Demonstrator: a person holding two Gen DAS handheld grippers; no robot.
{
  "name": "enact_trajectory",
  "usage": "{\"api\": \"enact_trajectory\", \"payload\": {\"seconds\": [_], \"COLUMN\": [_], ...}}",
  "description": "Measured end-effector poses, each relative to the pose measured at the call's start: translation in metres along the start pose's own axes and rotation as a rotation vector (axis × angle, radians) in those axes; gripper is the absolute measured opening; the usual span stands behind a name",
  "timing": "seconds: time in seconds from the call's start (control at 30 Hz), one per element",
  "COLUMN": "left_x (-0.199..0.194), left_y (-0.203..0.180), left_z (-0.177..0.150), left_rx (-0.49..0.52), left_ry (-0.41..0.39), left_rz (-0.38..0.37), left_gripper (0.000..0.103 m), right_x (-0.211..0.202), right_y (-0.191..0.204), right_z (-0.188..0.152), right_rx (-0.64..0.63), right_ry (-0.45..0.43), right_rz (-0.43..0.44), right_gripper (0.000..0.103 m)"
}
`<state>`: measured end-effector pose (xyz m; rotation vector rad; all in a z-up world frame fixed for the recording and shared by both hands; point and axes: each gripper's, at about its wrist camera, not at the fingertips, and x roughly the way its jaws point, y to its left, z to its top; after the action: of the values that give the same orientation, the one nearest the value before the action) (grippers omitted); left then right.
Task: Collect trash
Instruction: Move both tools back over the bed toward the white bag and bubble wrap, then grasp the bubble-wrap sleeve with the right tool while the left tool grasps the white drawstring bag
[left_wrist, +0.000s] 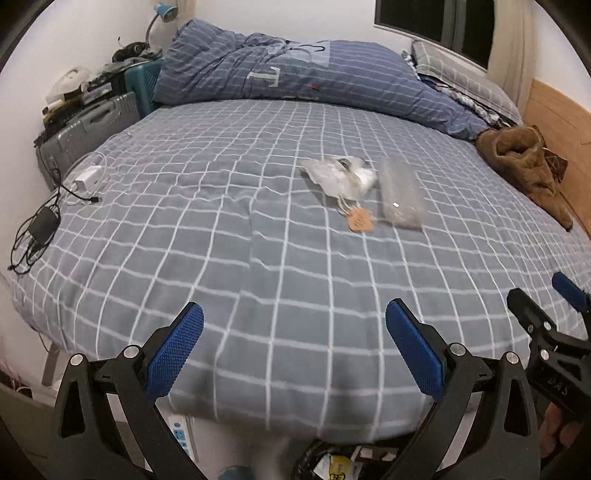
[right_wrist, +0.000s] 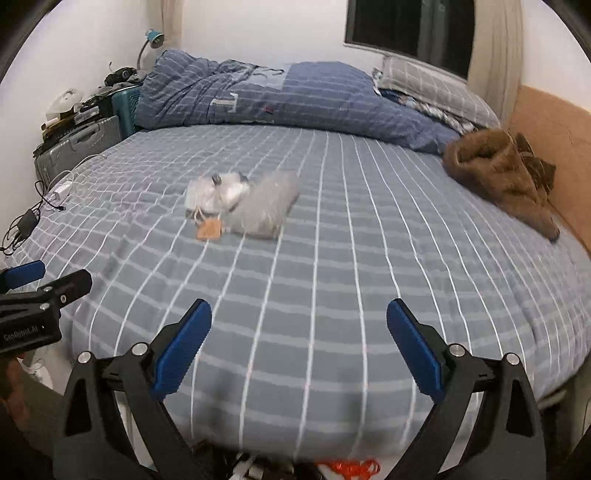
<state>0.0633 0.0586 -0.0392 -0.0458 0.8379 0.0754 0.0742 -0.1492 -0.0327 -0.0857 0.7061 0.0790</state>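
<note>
Left wrist view: left tool (left_wrist: 294, 325) hovers at the foot of the bed (left_wrist: 221, 258), fingers spread wide, nothing between them; aimed up the mattress, low and level, so the trash sits straight ahead in its line of approach. Trash is mid-bed, well apart from the tool: crumpled clear bag (left_wrist: 341, 177) with a brown paper tag (left_wrist: 359, 219) at its near edge, a bubble-wrap sleeve (left_wrist: 400, 197) just beside it on the right (touching or not, cannot tell). Right tool (left_wrist: 546, 299) pokes in at the right edge, alongside. Brown fleece garment (left_wrist: 524, 162) by the headboard side, probably not trash.

Right wrist view: right tool (right_wrist: 299, 325) also spread and empty, same low forward pose; trash pile lies ahead and left of its centreline, so the left tool (right_wrist: 33, 278) looks better placed; both still short of reach (judgement).
</note>
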Motion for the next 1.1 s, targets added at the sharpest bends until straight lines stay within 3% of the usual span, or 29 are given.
{"api": "enact_trajectory", "payload": {"seconds": [0.43,0.87,0.97,1.1], "left_x": [0.048,0.11,0.122,0.14], "left_y": [0.015,0.013,0.008,0.001], "left_z": [0.066,0.109,0.115,0.123], "left_rx": [0.002,0.025,0.045,0.049], "left_ry": [-0.018,-0.003,-0.005,0.006], "left_rz": [0.031,0.064,0.068,0.071], "left_gripper": [0.097,0.097,0.097,0.097], "right_x": [0.096,0.185,0.199,0.212], "right_y": [0.027,0.023,0.026,0.028], "right_z": [0.069,0.097,0.096,0.09], "right_rx": [-0.009,0.027,0.019,0.004], "right_ry": [0.029,0.145,0.166,0.194], "right_rz": [0.011,0.05,0.077,0.109], "right_gripper": [0.087,0.087,0.08,0.054]}}
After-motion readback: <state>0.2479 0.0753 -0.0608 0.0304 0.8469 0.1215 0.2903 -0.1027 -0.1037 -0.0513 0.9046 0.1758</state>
